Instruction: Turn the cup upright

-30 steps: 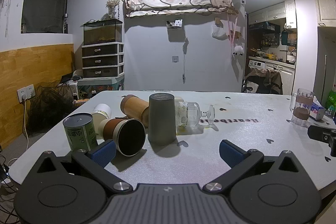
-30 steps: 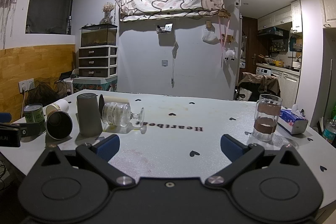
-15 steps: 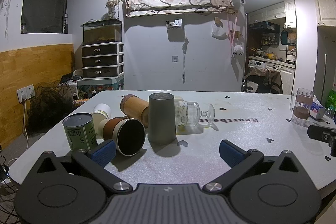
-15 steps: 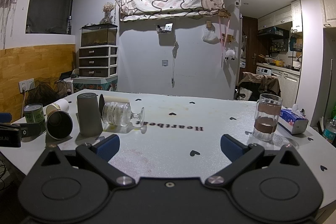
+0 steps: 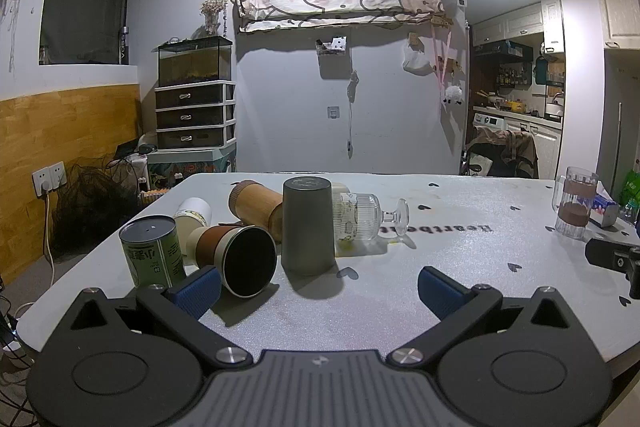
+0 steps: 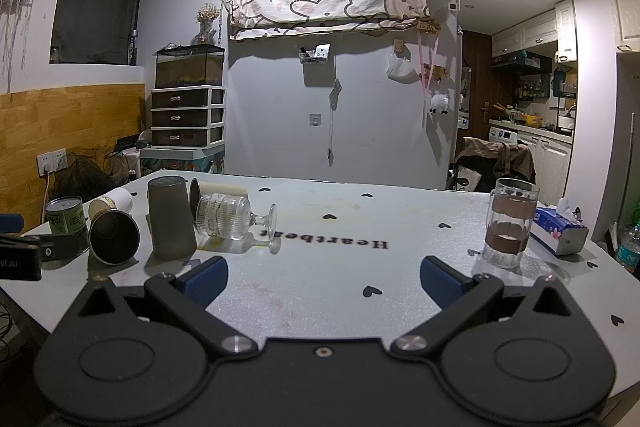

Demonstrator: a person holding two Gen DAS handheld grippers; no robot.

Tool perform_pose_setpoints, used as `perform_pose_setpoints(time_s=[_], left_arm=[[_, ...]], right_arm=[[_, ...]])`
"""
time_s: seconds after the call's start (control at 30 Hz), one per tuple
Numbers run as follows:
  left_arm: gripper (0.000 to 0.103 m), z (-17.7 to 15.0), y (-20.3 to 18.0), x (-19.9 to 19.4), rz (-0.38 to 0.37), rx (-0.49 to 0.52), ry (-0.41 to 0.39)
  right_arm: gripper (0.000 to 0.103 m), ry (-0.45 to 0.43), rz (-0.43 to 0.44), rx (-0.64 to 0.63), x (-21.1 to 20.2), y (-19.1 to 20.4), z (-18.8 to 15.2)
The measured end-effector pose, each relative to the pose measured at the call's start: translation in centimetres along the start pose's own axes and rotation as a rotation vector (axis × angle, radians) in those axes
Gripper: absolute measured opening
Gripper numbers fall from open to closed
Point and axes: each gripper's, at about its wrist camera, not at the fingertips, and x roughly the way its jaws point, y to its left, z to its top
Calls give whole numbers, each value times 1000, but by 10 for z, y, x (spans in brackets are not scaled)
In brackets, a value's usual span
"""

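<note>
A grey cup stands upside down on the white table; it also shows in the right wrist view. A ribbed stemmed glass lies on its side just right of it, also in the right wrist view. A brown-sleeved cup lies on its side, mouth toward me. A wooden cup and a white paper cup lie behind. My left gripper is open and empty, short of the grey cup. My right gripper is open and empty over the bare table.
A green tin can stands at the table's left edge. A glass mug with a brown band stands at the right, a tissue pack beside it. The table's left edge drops off near the can.
</note>
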Motion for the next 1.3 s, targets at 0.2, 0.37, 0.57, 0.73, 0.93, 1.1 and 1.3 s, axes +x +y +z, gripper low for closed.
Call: perform_pose_setpoints(time_s=[0.2,0.37,0.57,0.73,0.93,1.1,1.3], left_arm=[[103,-5,0,4,3,-1,2],[103,-14,2,10,15,-5,-11],[103,4,0,29,45,18,-48],[103,22,2,56,2,23,-67],[102,51,4,108,-16,17,-53],[97,74,8,158,-4,5,34],[95,82,5,196,14,17,116]], right_arm=[[103,0,0,0,0,0,0],[103,-1,-1,1,0,0,0],[103,3,4,5,2,1,-2],[103,9,4,6,1,-3,-7],[103,16,0,10,3,-7,-11],[103,29,-9,18,5,-12,-14],[103,36,-15,18,5,-16,-15]])
